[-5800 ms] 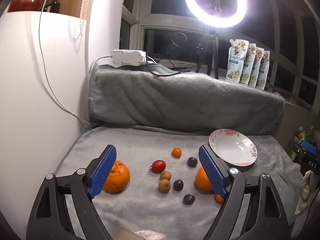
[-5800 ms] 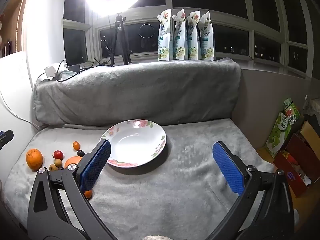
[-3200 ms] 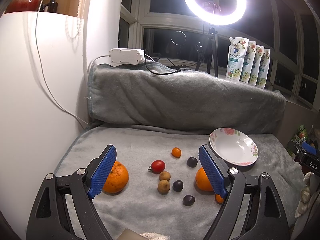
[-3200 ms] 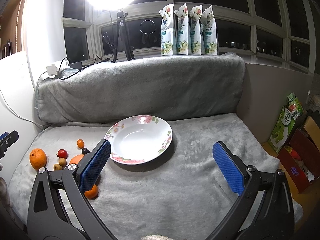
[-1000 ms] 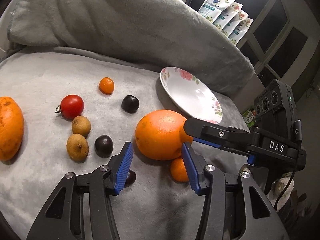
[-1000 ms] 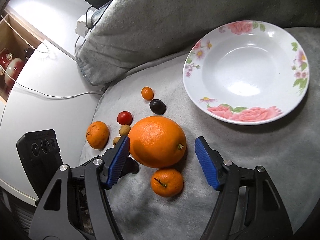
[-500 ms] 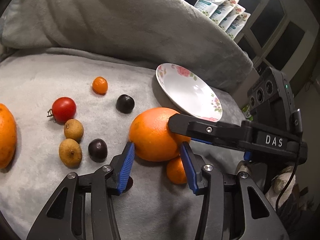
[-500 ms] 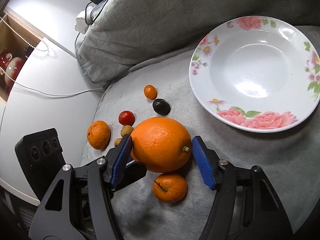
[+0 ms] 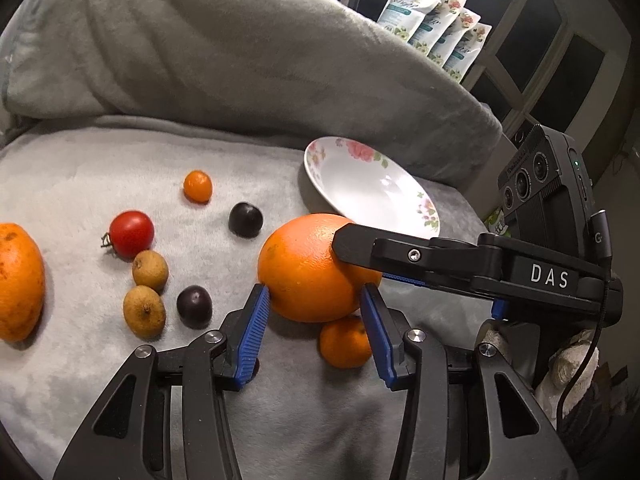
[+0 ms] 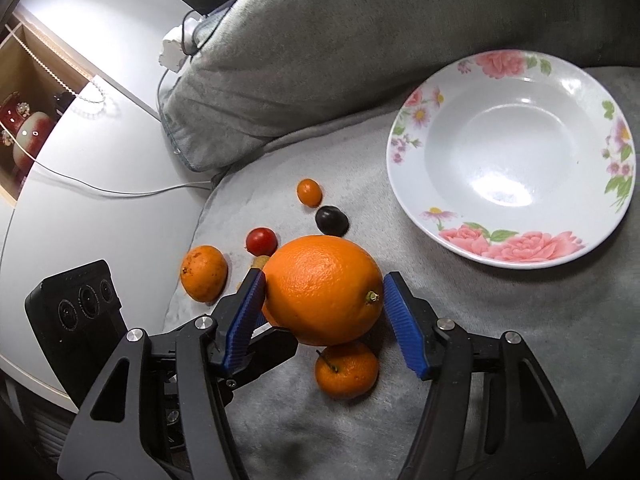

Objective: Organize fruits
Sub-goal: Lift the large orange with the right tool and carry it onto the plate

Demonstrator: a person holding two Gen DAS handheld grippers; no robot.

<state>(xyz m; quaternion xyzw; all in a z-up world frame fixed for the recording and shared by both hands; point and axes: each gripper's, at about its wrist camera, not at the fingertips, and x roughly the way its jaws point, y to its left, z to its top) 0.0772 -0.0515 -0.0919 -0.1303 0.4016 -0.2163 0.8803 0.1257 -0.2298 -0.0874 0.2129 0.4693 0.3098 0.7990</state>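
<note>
A large orange (image 9: 308, 268) (image 10: 320, 288) sits on the grey blanket (image 9: 80, 184), just left of a flowered white plate (image 9: 372, 188) (image 10: 508, 160). My left gripper (image 9: 314, 291) is shut on its near lower sides, both blue pads touching the peel. My right gripper (image 10: 324, 278) comes in from the right and is shut on the same orange; one of its fingers (image 9: 400, 256) lies against the fruit. A small mandarin (image 9: 346, 342) (image 10: 346, 370) rests beside the orange on its near side.
To the left lie a tomato (image 9: 131, 233), a kumquat (image 9: 197, 186), two dark plums (image 9: 245, 219), two brown longans (image 9: 150, 270) and another orange (image 9: 16, 280). A rolled grey blanket (image 9: 240, 60) walls the back. A white cabinet (image 10: 100, 152) stands left.
Both grippers came down from a high, wide view onto the large orange and narrowed around it. In the last half second hardly anything moved.
</note>
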